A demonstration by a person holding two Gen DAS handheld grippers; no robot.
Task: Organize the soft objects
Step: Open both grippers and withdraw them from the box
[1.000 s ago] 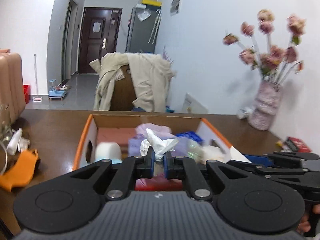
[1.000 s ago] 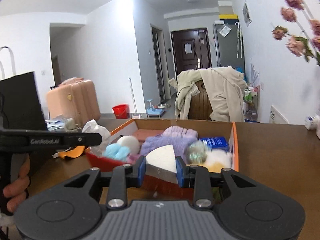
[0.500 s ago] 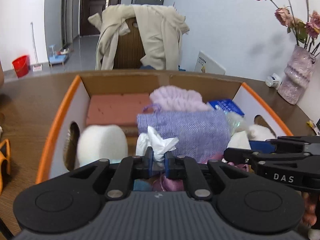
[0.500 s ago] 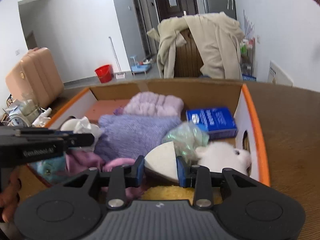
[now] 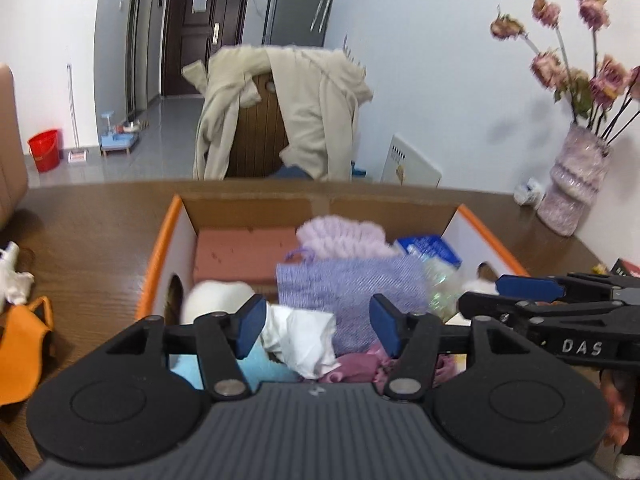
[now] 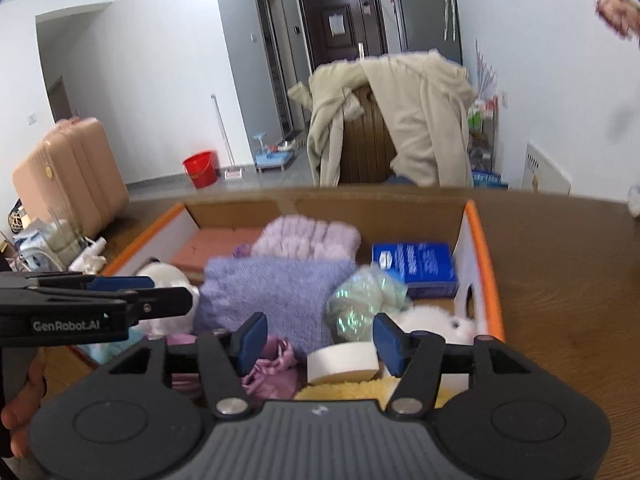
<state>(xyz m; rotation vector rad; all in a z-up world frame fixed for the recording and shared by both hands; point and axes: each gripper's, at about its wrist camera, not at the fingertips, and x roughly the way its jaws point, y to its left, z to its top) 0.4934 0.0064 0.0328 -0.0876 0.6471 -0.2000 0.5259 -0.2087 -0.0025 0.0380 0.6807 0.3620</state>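
Both grippers are held over the near end of an open cardboard box (image 5: 162, 248) with orange-edged flaps, standing on a brown wooden table (image 5: 92, 224). The left gripper (image 5: 318, 322) is seen with its blue pads apart; the jaws have just been opening, and a crumpled white tissue (image 5: 300, 338) lies between them, close to the left pad but not pressed by either. The tissue appears released, resting on a blue cloth and a pink cloth at the near left of the box. The right gripper (image 6: 318, 338) is likewise seen with jaws apart, just opened; a white foam wedge (image 6: 342, 362) sits between them, nearer the right pad and no longer clamped, lying on something yellow and fluffy at the near right of the box. The wedge's long axis runs across the jaw gap, its flat pale face turned upward. The tissue is irregular and creased, with no clear axis. Further in, a folded purple knit cloth (image 6: 276, 292), a fluffy lilac piece (image 6: 308, 236), a white roll (image 5: 216, 296), a shiny greenish bag (image 6: 368, 296), a white plush toy (image 6: 436, 318) and a blue packet (image 6: 412, 264) are packed together. Each dropped thing lies directly ahead of and below the gripper over it, so withdrawal is judged to call for a straight pull back without snagging. The tissue is judged light enough to cling to a pad.
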